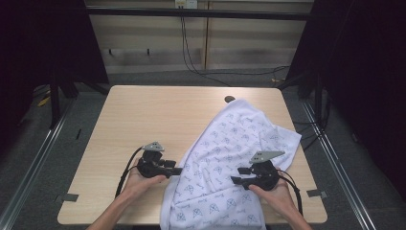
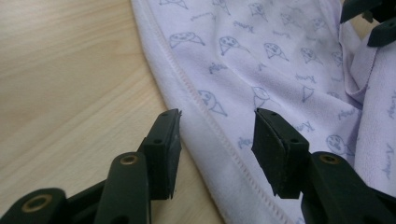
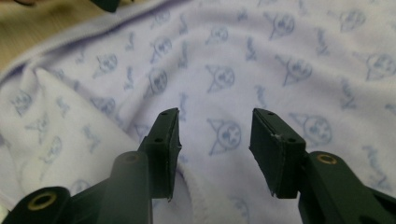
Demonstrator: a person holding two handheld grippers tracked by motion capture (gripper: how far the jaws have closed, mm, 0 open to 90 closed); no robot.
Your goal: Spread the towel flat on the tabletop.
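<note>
High view — cloth overhangs the table near edge — left half bare.

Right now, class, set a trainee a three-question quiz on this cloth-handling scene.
1. True or false: the left gripper has its jaws open at the hemmed edge of the patterned cloth.
2. What is under the right gripper? A the cloth, B bare table, C the floor.
3. Which edge of the table does the cloth hang over?

Key: 1 true; 2 A; 3 the near edge, on the person's side.
</note>
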